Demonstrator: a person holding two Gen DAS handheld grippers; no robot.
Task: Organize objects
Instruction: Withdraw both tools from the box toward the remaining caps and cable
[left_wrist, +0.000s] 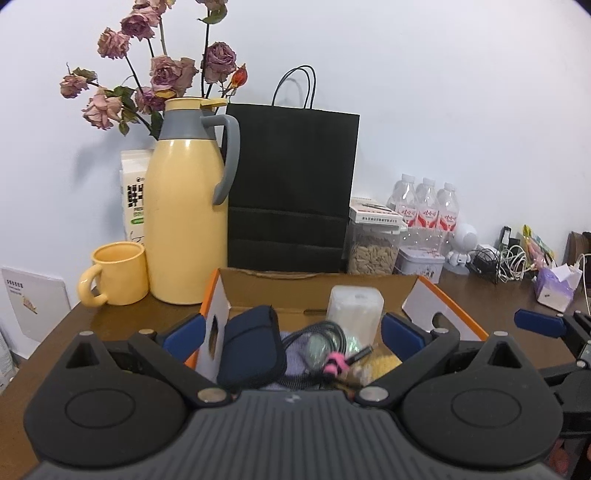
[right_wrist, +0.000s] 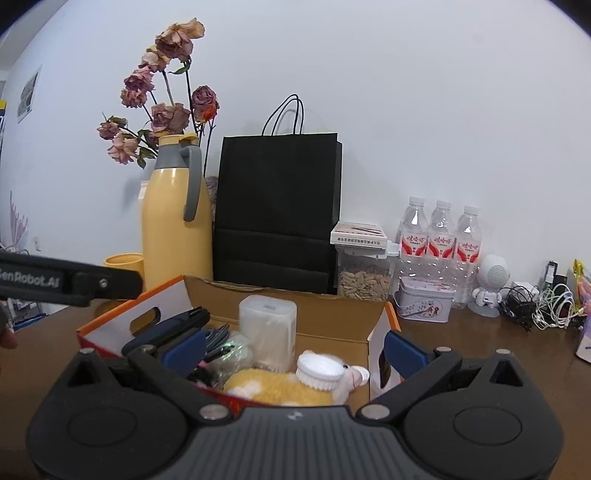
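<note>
An open cardboard box with orange edges sits on the brown table. It holds a navy pouch, a black cable with a pink tie, a clear cotton-swab tub, a yellow-and-white plush toy and a white bottle cap. My left gripper is open over the box, holding nothing. My right gripper is open over the box's near right side, also holding nothing. The left gripper's arm shows at the left of the right wrist view.
Behind the box stand a yellow thermos, a yellow mug, a black paper bag, dried roses, a seed jar, a tin, water bottles, a white figurine, tangled cables and a tissue pack.
</note>
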